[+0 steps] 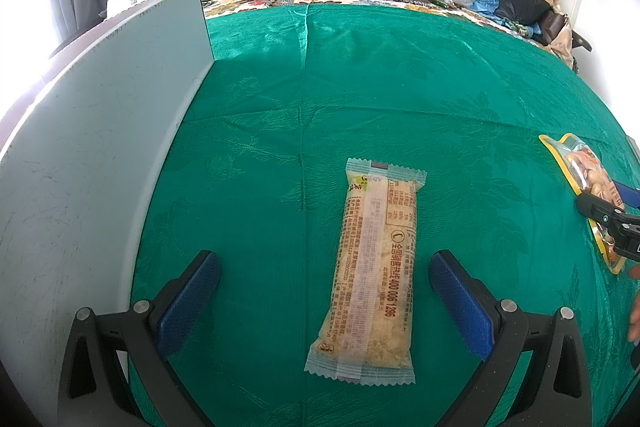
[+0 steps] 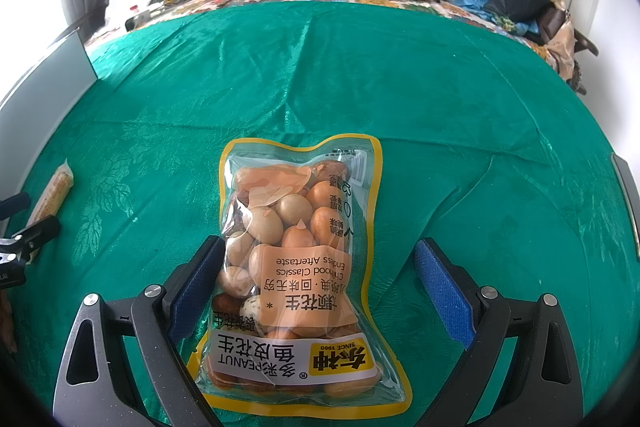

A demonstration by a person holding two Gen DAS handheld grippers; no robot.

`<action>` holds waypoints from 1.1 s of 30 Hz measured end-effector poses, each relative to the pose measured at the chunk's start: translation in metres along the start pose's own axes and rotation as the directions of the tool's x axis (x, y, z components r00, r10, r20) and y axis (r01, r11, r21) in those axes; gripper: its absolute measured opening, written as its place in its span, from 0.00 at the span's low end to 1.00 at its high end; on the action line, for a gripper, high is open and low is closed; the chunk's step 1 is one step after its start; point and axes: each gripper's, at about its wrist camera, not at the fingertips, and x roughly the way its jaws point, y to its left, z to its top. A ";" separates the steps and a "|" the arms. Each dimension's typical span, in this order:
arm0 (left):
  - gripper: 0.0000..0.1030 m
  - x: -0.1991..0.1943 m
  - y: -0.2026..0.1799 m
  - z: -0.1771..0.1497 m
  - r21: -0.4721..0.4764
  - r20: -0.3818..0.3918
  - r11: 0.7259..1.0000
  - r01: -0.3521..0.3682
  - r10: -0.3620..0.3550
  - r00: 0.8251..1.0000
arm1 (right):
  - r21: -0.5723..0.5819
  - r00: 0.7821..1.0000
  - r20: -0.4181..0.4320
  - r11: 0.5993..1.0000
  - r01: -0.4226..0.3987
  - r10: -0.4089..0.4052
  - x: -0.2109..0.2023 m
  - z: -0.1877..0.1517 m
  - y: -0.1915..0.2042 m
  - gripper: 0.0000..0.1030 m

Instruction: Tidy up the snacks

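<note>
The peanut bag (image 2: pixel 298 267) lies flat on the green cloth (image 2: pixel 460 107) between the jaws of the right gripper (image 2: pixel 320 291), which stand wide apart; the left pad touches or almost touches the bag's edge, the right pad is well clear. The bag looks lumpy, light and slippery, so a hold across its middle, over the nuts, seems safest. The long snack bar (image 1: pixel 374 271) lies lengthwise between the jaws of the left gripper (image 1: pixel 324 303), also apart, touching neither pad. It seems light, thin and crumbly; a gentle grip across its narrow sides should do. Left of these jaws stands a pale board (image 1: pixel 100 131).
</note>
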 end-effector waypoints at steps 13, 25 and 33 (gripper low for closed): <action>0.27 -0.016 -0.005 0.017 0.060 -0.205 0.992 0.111 -0.097 0.974 | 0.133 0.928 -0.313 0.977 -0.168 0.202 -0.009 0.038 -0.036 0.56; 0.27 -0.104 0.025 -0.004 -0.175 -0.012 0.948 0.267 -0.273 0.962 | 0.300 0.893 -0.245 0.905 -0.300 0.377 -0.073 0.015 -0.050 0.56; 0.27 -0.191 0.086 0.009 -0.235 0.133 0.923 0.304 -0.279 0.951 | 0.210 0.857 -0.185 0.871 -0.444 0.481 -0.114 0.043 0.030 0.56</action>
